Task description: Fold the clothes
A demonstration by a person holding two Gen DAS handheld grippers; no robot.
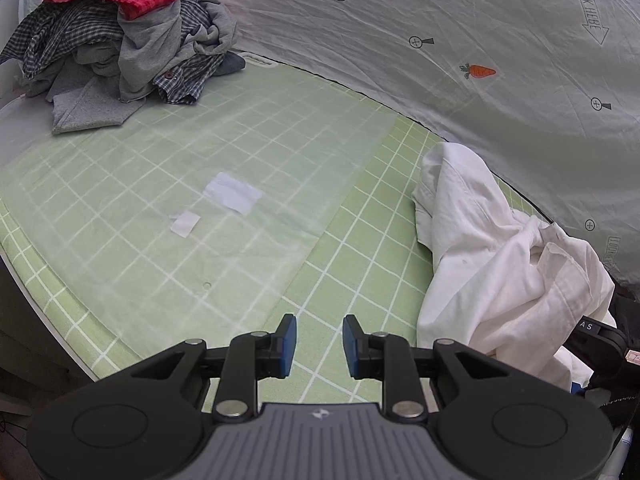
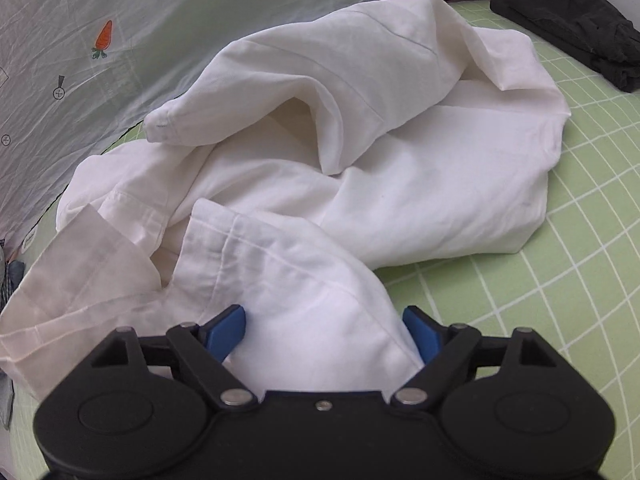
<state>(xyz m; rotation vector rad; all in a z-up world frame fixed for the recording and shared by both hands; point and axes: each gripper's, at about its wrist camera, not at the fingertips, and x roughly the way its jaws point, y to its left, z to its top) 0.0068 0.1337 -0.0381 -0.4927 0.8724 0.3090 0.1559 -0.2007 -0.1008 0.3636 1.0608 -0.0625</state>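
A crumpled white shirt [image 1: 492,264] lies on the right side of a green grid mat [image 1: 360,240], against the printed sheet behind it. In the right wrist view the white shirt [image 2: 400,168] fills the middle, collar and sleeve bunched on top. My right gripper [image 2: 324,328] stands wide over its near edge. A fold of the cloth lies between the blue pads [image 2: 228,330], which do not visibly squeeze it. My left gripper [image 1: 320,336] hovers over bare mat left of the shirt, jaws a little apart with nothing between them.
A pile of unfolded clothes [image 1: 132,40], red check on top with grey and dark plaid below, sits at the mat's far left. A translucent sheet [image 1: 180,184] with two white labels covers the mat's left part. A dark garment [image 2: 580,28] lies at the far right.
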